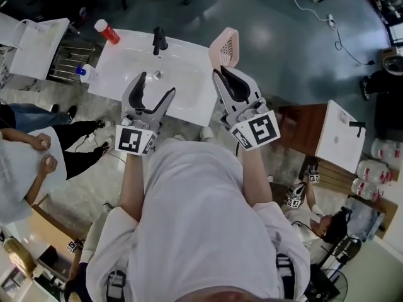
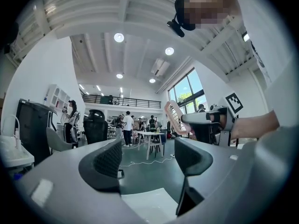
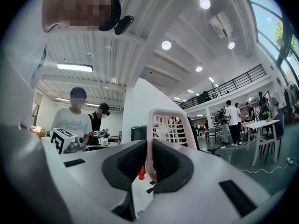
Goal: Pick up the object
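The right claw [image 1: 224, 73] is closed on the rim of a pink plastic slotted basket [image 1: 225, 47], its two dark pads pressed together on either side of the thin pink wall, as the right gripper view shows, where the right claw [image 3: 150, 161] pinches the basket's lower edge and the rest of the pink plastic slotted basket [image 3: 171, 125] stands upright past the fingertips. The basket is held in the air, clear of the white ceramic washbasin [image 1: 189, 68] that lies below and ahead of both claws. The left claw [image 1: 156, 85] stands beside the right one, on its left, with its jaws apart and nothing between them; in the left gripper view the left claw [image 2: 147, 158] frames only a corner of the white basin and the floor beyond, and the pink basket [image 2: 174, 116] appears off to its right, above jaw level. A black tap [image 1: 159, 41] rises from the basin just ahead of the left claw's tips. A red cylindrical bottle with a white cap [image 1: 107, 31] lies further ahead and to that claw's left, and a small bottle with a blue cap [image 1: 85, 72] stands to its left at the basin's edge
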Tool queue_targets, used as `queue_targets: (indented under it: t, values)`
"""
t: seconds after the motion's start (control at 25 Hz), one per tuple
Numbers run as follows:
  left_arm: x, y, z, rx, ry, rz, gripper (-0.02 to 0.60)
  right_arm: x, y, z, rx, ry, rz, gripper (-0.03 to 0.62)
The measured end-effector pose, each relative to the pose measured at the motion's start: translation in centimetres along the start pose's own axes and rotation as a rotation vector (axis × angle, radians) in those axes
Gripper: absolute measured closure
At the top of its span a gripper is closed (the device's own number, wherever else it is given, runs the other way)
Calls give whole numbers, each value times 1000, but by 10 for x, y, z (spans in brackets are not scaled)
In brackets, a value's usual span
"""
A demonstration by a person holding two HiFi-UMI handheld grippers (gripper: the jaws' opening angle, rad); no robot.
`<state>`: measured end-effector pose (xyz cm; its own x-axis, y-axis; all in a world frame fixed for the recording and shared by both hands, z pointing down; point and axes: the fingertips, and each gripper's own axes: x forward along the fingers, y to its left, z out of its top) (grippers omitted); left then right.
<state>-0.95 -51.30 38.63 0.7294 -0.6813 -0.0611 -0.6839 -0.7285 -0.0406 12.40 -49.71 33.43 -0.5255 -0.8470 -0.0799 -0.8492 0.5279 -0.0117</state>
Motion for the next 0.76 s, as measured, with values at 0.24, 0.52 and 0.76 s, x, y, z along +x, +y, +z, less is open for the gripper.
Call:
queue_targets:
  t: [0.24,0.52,0.76]
  values:
    - [-4,-5,0,-9,-1,3,229,-3,3,-3,1,8,-1,549]
    - [-7,-12,2,-25,-6,2,229,-7,5,-3,-2,24,0,549]
    - [-6,-14,1,-20,-2,4,229,-7,4,-8,21,28,7,549]
